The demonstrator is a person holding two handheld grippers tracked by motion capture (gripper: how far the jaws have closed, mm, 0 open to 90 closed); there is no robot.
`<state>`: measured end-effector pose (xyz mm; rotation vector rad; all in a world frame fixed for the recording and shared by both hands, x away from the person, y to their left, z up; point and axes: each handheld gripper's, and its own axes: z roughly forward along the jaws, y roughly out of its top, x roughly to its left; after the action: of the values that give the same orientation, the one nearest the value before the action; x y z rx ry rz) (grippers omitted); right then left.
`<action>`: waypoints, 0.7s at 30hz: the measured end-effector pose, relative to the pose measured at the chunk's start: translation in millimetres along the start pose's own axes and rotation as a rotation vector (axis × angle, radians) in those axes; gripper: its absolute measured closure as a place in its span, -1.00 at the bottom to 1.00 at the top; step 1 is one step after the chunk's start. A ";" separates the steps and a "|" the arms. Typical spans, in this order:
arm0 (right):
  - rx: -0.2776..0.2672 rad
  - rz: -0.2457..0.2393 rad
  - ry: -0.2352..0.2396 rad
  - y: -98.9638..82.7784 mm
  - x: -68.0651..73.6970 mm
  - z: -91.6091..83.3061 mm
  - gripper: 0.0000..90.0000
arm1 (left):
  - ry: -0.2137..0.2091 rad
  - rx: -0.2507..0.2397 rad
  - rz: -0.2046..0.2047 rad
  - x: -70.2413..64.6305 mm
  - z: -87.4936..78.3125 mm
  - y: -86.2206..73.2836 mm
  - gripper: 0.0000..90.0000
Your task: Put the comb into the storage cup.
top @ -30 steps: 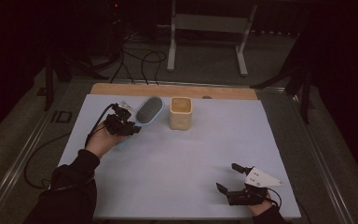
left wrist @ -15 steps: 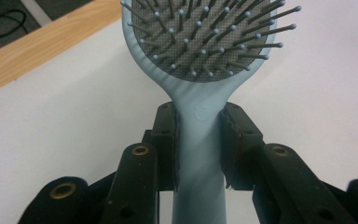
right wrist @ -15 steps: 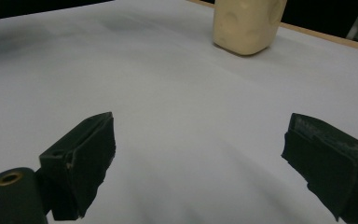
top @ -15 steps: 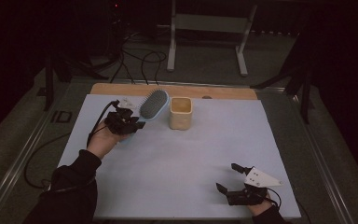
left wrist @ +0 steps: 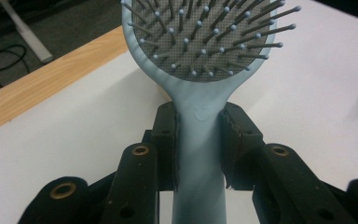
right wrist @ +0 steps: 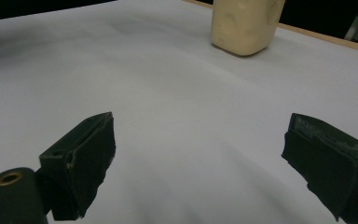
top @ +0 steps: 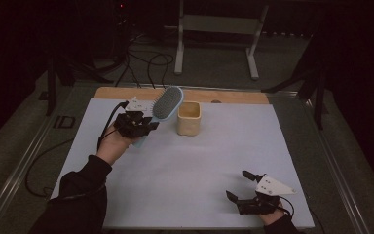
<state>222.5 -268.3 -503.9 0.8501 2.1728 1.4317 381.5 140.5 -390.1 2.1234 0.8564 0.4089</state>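
A light blue hairbrush [top: 166, 104] with a grey bristle pad is held off the table at the back left, tilted up toward the cup. My left gripper [top: 146, 127] is shut on its handle; in the left gripper view the jaws clamp the handle [left wrist: 199, 140] from both sides, bristles [left wrist: 205, 37] facing the camera. A cream cup [top: 189, 118] stands upright just right of the brush head, and also appears far off in the right gripper view [right wrist: 244, 25]. My right gripper [top: 237, 187] rests at the near right, open, nothing between its fingers [right wrist: 86, 158].
A white sheet [top: 199, 165] covers the table, with a wooden strip [top: 121, 92] along the far edge. Cables [top: 146, 63] and a metal stand [top: 214, 24] lie on the floor beyond. A cable [top: 108, 122] trails from the left gripper.
The left gripper has lifted the hairbrush and swung its head up and right, closer to the cup. The right gripper has stayed put.
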 end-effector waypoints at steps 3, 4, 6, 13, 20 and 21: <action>0.000 -0.003 0.000 0.0 0.0 0.0 -0.80 | 0.001 -0.008 -0.001 -1.7 1.1 2.5 0.56; -0.001 -0.001 0.003 0.1 0.1 0.0 -0.80 | -0.010 -0.005 -0.001 -1.9 1.6 3.6 0.56; -0.001 -0.001 0.002 0.1 0.2 -0.1 -0.80 | -0.008 -0.014 0.003 -4.0 2.3 5.4 0.56; -0.001 -0.001 -0.001 0.3 0.2 -0.4 -0.80 | -0.013 -0.055 0.005 -7.4 2.9 11.2 0.56; -0.002 -0.003 0.000 0.3 -0.1 -0.4 -0.80 | -0.021 -0.083 0.003 -10.9 6.6 16.4 0.56; -0.002 -0.004 0.000 0.2 -0.3 -0.3 -0.80 | -0.023 -0.089 0.006 -11.7 7.9 17.0 0.56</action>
<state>222.6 -268.7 -503.6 0.8447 2.1715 1.4316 384.7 120.2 -382.0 2.0458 0.8039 0.4177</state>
